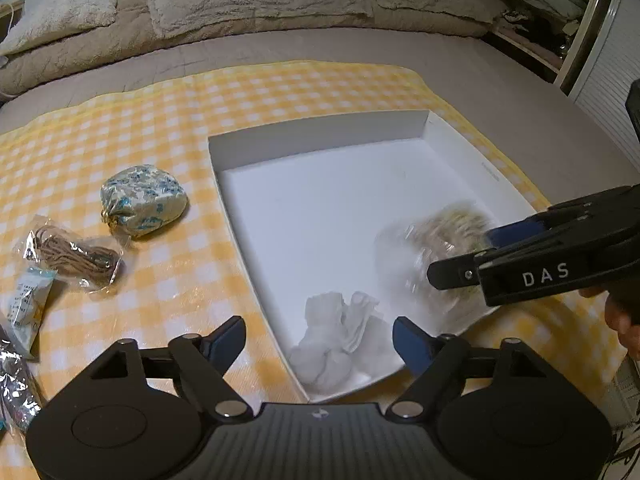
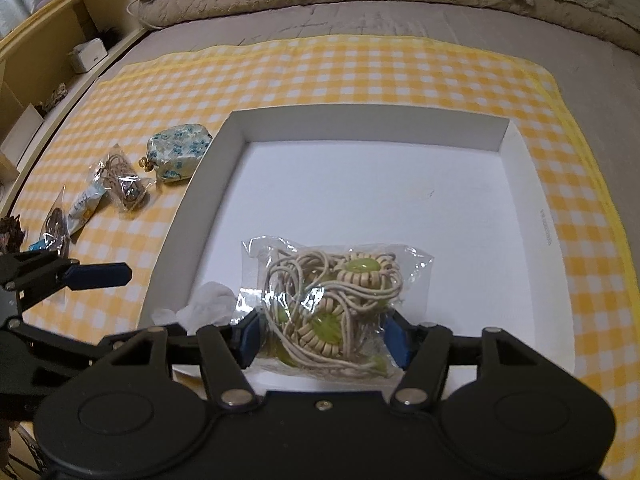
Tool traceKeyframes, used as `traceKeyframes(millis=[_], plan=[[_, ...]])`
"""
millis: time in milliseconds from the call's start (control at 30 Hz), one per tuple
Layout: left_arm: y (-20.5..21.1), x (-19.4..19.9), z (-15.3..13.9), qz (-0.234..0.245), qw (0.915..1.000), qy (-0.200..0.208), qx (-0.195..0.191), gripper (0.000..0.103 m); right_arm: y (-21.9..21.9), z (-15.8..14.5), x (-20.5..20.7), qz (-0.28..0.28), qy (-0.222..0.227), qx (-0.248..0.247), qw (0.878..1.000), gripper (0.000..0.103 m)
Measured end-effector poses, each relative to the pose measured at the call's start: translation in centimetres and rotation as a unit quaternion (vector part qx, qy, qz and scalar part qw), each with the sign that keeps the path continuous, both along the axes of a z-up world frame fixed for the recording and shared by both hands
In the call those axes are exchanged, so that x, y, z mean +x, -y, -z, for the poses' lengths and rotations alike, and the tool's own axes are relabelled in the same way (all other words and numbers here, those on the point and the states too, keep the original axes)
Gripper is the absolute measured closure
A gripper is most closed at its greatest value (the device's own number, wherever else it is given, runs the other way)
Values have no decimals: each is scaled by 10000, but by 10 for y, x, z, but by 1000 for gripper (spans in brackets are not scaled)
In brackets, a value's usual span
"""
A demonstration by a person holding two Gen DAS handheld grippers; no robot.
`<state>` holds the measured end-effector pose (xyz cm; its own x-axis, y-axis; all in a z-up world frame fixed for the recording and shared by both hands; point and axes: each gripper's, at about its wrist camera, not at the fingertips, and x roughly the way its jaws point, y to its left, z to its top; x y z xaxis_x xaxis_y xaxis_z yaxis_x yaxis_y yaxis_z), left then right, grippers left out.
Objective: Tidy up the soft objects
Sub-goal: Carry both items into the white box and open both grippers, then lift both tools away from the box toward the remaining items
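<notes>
Crinkly plastic bag of cord point(image 2: 328, 304) looks light, squashy and slippery (grip its bunched middle); the right tool point(image 2: 324, 336) clamps it over the white tray point(image 2: 520, 184), left tool point(image 1: 318, 340) apart.

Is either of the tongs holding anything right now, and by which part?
The right tongs grip the clear bag of beaded cord across its near end. The left tongs hold nothing.

White tray point(image 2: 524, 184); yellow-white checked cloth point(image 2: 320, 68); blue-floral cream pouch point(image 1: 142, 200); beige cord, green beads in clear bag point(image 2: 332, 304).
</notes>
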<state>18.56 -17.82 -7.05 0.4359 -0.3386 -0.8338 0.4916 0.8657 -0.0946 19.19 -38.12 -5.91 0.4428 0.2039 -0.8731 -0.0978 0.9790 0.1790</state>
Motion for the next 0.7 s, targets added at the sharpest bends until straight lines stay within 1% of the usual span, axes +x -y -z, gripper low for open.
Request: traceKeyframes(millis=[33,100,200,300,333,400,500,700], plan=[[0,0,0,11,10000,-8,9,21,0,1,0,23,-14,4,10000,28],[-2,-1,0,2,10000,-12,23,21,-1,2,-1,28,-16,-62,10000,17],[-5,-2,-1,-59,10000,-40,41,20,-2,0,-3,-7,10,-181,9998,16],[-8,-2,-2,-158,9998,-60,40,18,1,-1,-5,49,-88,-117,9999,8],[-9,-2,-2,-190,9998,-63,36,13,2,-2,-6,57,-95,-112,9999,7],[-12,-3,-5,-292,9996,-19,20,7,4,-4,-10,24,-86,-145,9999,5],[-15,-3,-9,-379,9993,3,-26,6,7,-8,-17,18,-36,-176,9998,2],[-21,-6,-17,-605,9981,71,-67,2,12,-17,-31,91,125,-164,9997,0]])
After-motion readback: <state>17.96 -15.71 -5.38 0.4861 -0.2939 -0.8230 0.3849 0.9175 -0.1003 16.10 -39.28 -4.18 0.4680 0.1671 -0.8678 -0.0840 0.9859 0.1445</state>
